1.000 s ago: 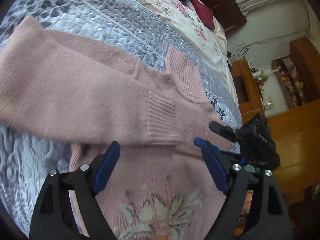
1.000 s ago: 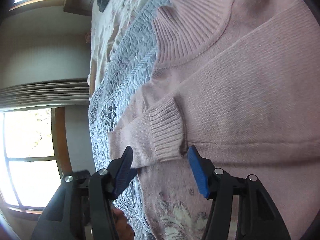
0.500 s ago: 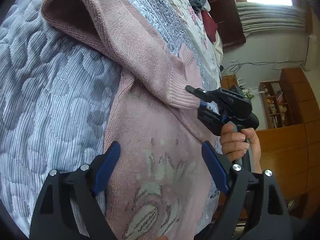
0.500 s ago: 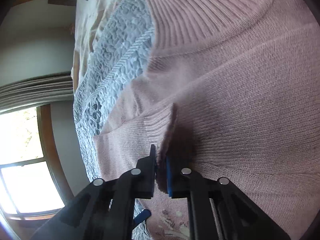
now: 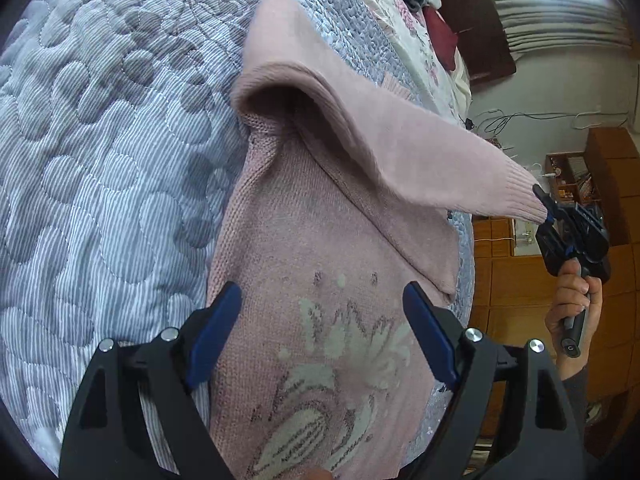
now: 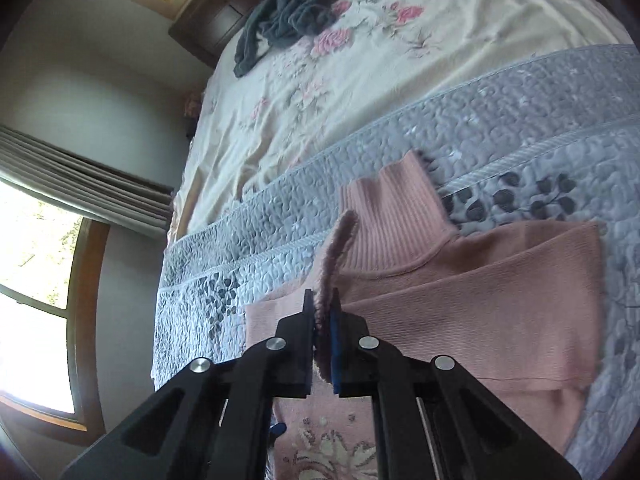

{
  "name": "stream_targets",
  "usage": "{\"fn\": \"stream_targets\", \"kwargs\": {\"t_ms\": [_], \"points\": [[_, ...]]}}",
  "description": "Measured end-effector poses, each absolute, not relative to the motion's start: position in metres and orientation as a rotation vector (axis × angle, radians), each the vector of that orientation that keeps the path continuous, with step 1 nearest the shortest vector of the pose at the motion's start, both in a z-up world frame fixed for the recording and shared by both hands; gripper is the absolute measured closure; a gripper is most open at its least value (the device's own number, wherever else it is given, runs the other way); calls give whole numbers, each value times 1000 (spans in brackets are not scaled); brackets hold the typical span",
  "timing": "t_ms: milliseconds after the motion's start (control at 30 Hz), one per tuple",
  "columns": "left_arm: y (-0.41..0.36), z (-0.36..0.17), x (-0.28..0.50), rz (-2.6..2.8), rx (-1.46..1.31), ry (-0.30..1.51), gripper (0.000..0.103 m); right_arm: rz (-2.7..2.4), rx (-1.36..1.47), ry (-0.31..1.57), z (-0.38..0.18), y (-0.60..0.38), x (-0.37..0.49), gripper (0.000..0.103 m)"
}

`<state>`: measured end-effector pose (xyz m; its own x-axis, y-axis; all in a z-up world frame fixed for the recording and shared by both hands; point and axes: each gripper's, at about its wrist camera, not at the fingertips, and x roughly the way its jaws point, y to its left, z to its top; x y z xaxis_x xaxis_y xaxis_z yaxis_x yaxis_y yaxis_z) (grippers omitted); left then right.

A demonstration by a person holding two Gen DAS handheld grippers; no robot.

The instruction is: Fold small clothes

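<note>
Now the pink sweater (image 5: pixel 332 280) lies flat on the grey quilt (image 5: pixel 100 168), one sleeve (image 5: pixel 420 160) lifted off it by its ribbed cuff (image 6: pixel 334 256) — the right gripper (image 6: pixel 322 320) is clamped on that cuff. Lower down, the left gripper (image 5: pixel 320 328) hangs spread wide above the flower pattern, gripping nothing — bare quilt lies to its left, the bed's edge to its right

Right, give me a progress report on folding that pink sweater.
Done: the far sleeve already lies folded across the pink sweater, which is spread on the grey quilt. In hand: the right tongs are shut on the near sleeve's cuff, lifted off the body. The left tongs hover open over the flower pattern. Left: laying this sleeve down and folding the body.
</note>
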<state>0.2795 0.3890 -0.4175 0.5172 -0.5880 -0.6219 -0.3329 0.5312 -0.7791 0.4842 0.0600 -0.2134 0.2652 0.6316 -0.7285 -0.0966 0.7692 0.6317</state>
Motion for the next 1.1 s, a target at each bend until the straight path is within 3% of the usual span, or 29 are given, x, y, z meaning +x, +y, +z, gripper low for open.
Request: {"fn": "stream_targets", "kwargs": {"t_ms": [233,500,1100], "points": [[410,-380,299,-199,-1058,987,22,442,550,1196,-218,-9,488,97],[433,-354,351,-247,-1078,935,22,360,604,1272,-275,-59,490,97],[410,-405,419,-233,-970,1121,23,231,689,1370,-368,-118,483,97]]}}
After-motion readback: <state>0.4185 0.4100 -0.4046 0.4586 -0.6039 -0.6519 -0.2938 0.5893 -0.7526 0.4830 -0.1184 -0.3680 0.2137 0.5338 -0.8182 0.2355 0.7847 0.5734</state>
